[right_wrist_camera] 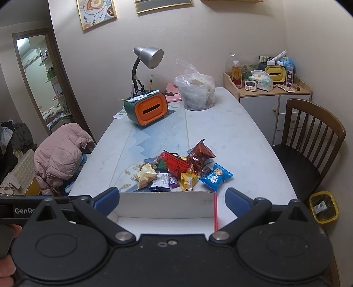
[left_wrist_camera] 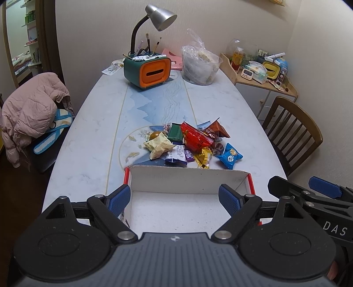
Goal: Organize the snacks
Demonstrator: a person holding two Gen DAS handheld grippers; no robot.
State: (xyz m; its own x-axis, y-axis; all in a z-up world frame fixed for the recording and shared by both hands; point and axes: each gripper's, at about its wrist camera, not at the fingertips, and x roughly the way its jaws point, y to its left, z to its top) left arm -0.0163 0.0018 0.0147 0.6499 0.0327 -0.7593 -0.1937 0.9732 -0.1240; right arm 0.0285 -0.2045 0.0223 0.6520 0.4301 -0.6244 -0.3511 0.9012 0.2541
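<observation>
A pile of wrapped snacks [left_wrist_camera: 189,141] lies mid-table: a red packet [left_wrist_camera: 195,136], a blue packet [left_wrist_camera: 230,156], a cream packet [left_wrist_camera: 158,145], a green one [left_wrist_camera: 175,132]. The pile also shows in the right wrist view [right_wrist_camera: 183,170]. Just in front of it stands an open white box with red edges [left_wrist_camera: 187,178], empty inside; it also shows in the right wrist view [right_wrist_camera: 165,206]. My left gripper [left_wrist_camera: 174,198] is open and empty above the box. My right gripper [right_wrist_camera: 173,199] is open and empty over the box's right side, and shows at the right of the left wrist view [left_wrist_camera: 308,189].
At the table's far end stand a green-and-orange tissue holder [left_wrist_camera: 147,71] with a desk lamp [left_wrist_camera: 158,17] and a clear tub with a plastic bag [left_wrist_camera: 199,66]. A wooden chair [right_wrist_camera: 308,141] stands right, a chair with a pink jacket [left_wrist_camera: 33,110] left. A yellow bin [right_wrist_camera: 323,207] sits on the floor.
</observation>
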